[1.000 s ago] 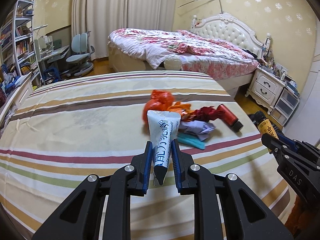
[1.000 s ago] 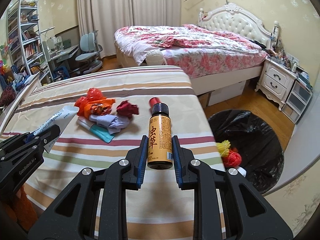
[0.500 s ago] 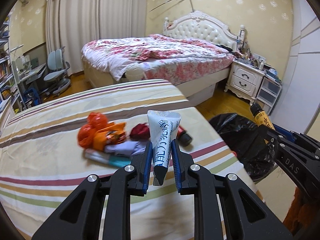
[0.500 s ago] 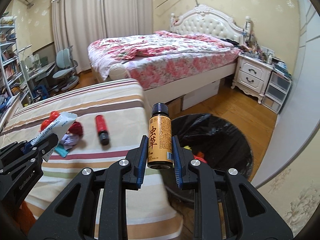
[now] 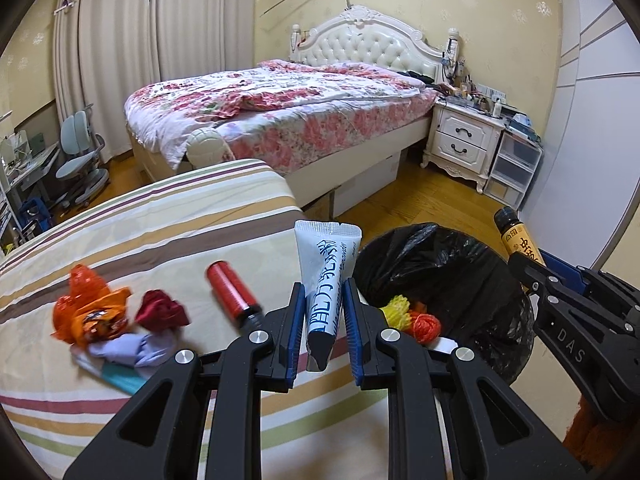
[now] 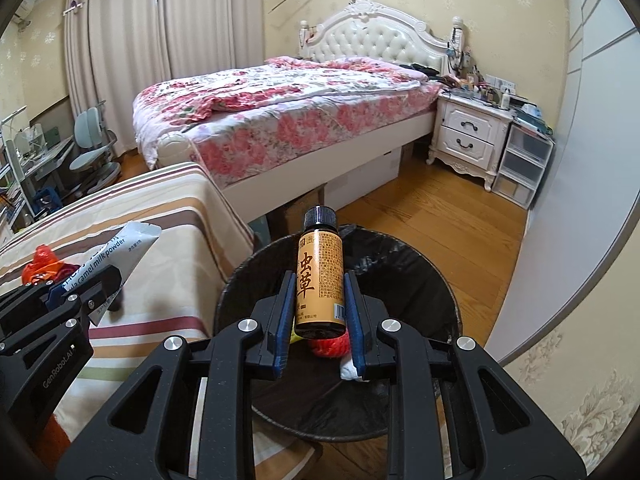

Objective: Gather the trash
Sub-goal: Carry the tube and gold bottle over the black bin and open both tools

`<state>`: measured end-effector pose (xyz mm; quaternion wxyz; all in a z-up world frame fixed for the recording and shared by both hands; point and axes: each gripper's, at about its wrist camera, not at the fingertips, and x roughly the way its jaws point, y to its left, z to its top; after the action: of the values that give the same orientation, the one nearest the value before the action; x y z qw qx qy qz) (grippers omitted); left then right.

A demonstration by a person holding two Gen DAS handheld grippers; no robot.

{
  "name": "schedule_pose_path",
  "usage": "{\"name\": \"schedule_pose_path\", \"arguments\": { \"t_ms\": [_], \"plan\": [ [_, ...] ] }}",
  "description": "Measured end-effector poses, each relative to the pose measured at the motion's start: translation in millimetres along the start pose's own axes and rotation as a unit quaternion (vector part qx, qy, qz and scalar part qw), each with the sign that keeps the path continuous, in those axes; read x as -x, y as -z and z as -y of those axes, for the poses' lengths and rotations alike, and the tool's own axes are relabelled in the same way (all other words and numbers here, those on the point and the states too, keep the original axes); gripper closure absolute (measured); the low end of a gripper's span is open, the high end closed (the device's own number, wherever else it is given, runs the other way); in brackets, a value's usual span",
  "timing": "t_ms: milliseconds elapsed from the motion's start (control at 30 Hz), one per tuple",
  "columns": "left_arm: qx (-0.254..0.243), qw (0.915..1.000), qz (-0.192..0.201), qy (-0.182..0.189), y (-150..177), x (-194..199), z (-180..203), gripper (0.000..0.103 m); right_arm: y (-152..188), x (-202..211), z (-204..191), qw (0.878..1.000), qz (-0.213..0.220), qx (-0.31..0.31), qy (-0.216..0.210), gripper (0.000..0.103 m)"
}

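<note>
Claws first: the left claw (image 5: 323,334) is clamped on a white milk-powder sachet (image 5: 326,280), which stands upright between the blue pads with its crimped end at 12 o'clock. The right claw (image 6: 319,316) grips an amber bottle (image 6: 320,280) with a black cap, also upright, held over the mouth of the black-lined trash bin (image 6: 436,280). Inside the bin, just below the bottle, lies a red netted ball (image 6: 330,345); the left view shows a yellow scrap (image 5: 396,309) beside it. From the left claw, the bin sits at 2 o'clock, just off the edge of the striped tabletop (image 5: 160,224). On that tabletop, at 10 o'clock, lie a red tube (image 5: 232,292), a dark red wad (image 5: 162,312), orange wrappers (image 5: 90,312) and a lilac wrapper (image 5: 132,350).
</note>
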<state>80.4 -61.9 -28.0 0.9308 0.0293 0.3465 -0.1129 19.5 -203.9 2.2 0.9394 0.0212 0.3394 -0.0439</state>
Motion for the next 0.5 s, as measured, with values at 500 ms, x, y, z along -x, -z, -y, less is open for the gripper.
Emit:
{"name": "schedule_pose_path", "arguments": {
  "t_ms": [500],
  "plan": [
    [-0.034, 0.9992, -0.019, 0.006, -13, -38, 42, 0.082, -1, -25, 27, 1.000, -0.014, -0.022, 0.014, 0.079]
  ]
}}
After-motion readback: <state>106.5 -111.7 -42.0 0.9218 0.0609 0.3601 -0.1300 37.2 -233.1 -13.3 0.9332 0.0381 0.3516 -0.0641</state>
